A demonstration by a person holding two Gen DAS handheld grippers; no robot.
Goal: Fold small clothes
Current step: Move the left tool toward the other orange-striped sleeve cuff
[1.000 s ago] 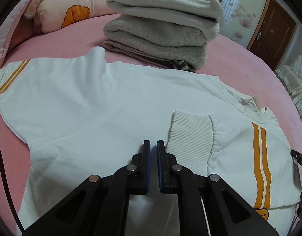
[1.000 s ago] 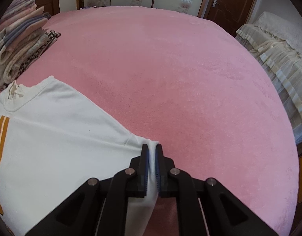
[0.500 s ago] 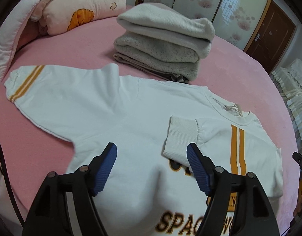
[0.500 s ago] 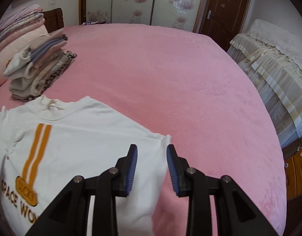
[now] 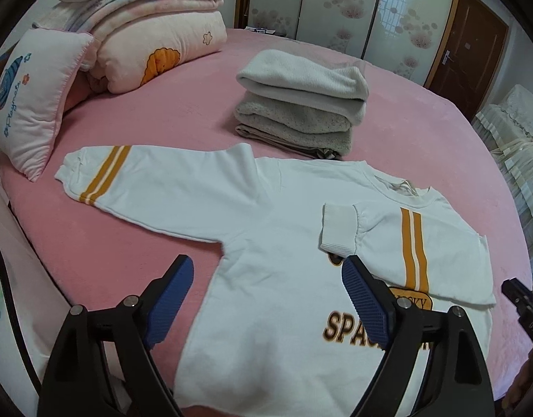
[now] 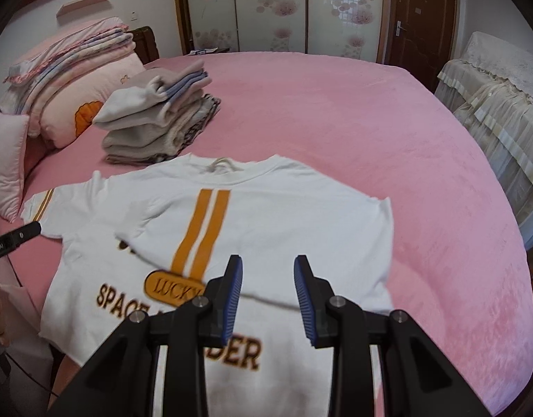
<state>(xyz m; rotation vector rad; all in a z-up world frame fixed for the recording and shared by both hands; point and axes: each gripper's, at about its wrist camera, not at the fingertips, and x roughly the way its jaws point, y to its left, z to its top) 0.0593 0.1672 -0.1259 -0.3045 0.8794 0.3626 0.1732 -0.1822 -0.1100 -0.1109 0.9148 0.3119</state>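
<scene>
1. Sweatshirt (image 5: 273, 253) lies face up on the pink bed (image 5: 197, 104), hem at the near edge, collar pointing toward the far side. One sleeve (image 5: 405, 239) is already folded across the chest; the other sleeve (image 5: 155, 187) is stretched flat toward the pillow (image 5: 33, 104) edge.
2. Left gripper (image 5: 266, 299) is opening wide with nothing between the pads, hovering over the hem side of that outstretched sleeve.
3. Right gripper (image 6: 268, 299) has a narrower gap, also empty, above the folded side of the shirt.
4. Key bit imo: the unfolded sleeve's long axis runs sideways away from the body, and the left one is clearly nearer its cuff, so that's probably the next grab.
5. Folded clothes stack (image 5: 301, 104) sits just beyond the collar.
</scene>
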